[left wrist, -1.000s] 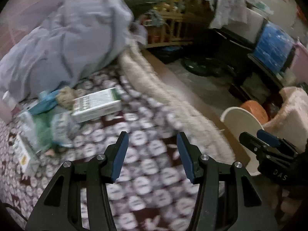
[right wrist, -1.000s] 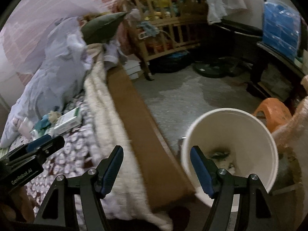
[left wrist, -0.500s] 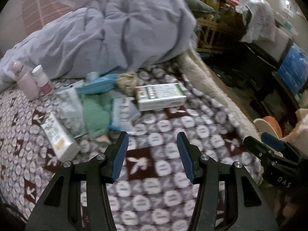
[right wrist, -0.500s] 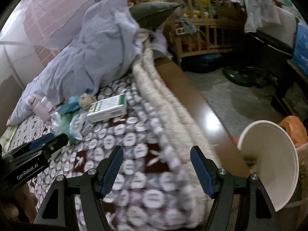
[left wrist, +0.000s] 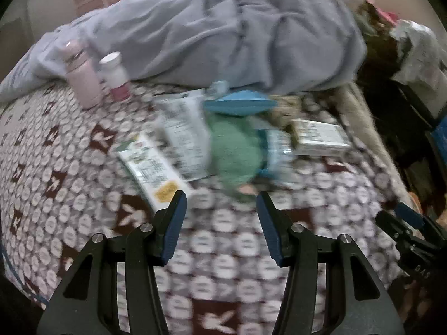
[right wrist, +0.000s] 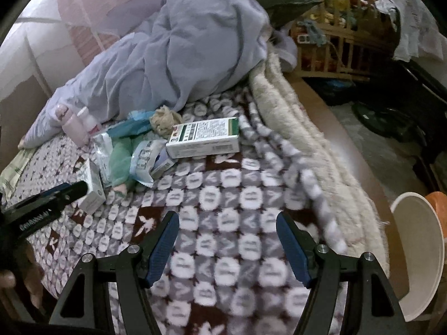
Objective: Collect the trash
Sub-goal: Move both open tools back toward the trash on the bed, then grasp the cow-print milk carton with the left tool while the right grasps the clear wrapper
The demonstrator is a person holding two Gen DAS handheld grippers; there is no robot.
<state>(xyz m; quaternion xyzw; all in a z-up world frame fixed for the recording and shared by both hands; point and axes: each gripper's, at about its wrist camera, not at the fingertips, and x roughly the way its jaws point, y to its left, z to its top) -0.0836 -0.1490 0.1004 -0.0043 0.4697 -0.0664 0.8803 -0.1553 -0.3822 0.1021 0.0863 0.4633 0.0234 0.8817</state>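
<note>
Fleecy patterned blanket (right wrist: 223, 195), matt cardboard box (right wrist: 205, 138), crinkly glossy plastic wrappers (right wrist: 144, 159).

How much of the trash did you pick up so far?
Almost none that shows. Both grippers, left and right, are open and empty above the blanket. The boxes, wrappers and blue bag lie piled on the bed. The white bucket waits beside it; its inside is hidden.

A grey quilt (right wrist: 181, 42) lies crumpled along the far side of the bed (right wrist: 223, 195). A pink bottle (left wrist: 82, 81) and a white bottle (left wrist: 114, 75) stand touching it. A wooden crib (right wrist: 335, 50) stands beyond the bed's far corner.
</note>
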